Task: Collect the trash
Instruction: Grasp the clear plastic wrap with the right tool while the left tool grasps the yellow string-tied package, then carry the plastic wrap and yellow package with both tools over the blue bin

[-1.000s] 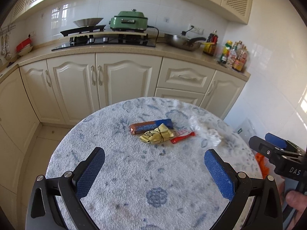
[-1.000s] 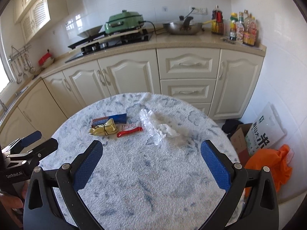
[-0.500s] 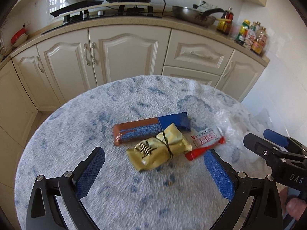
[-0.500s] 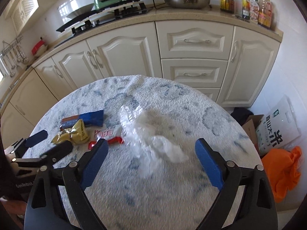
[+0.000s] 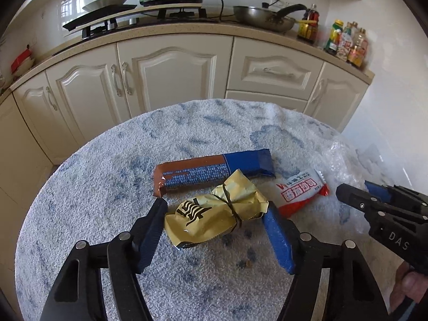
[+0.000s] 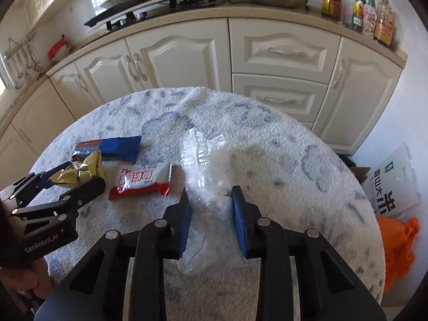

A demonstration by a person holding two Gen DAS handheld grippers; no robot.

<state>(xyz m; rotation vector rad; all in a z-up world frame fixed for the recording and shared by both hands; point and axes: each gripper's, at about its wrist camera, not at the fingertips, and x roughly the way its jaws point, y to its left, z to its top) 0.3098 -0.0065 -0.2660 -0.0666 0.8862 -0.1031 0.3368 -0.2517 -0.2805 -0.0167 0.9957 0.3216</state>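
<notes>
Gold wrapper [image 5: 214, 215] between left tool [image 5: 218, 220] pads

Blurred bottles [image 5: 347, 44], labels perhaps unreadable.

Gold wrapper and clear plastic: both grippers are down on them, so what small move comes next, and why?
Probably lift both. The left gripper has just been closing around the gold wrapper, and the right gripper around the clear plastic. Both pieces lie on the table.

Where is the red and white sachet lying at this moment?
In both wrist views, the red and white sachet lies on the table, between the gold wrapper and the clear plastic.
</notes>
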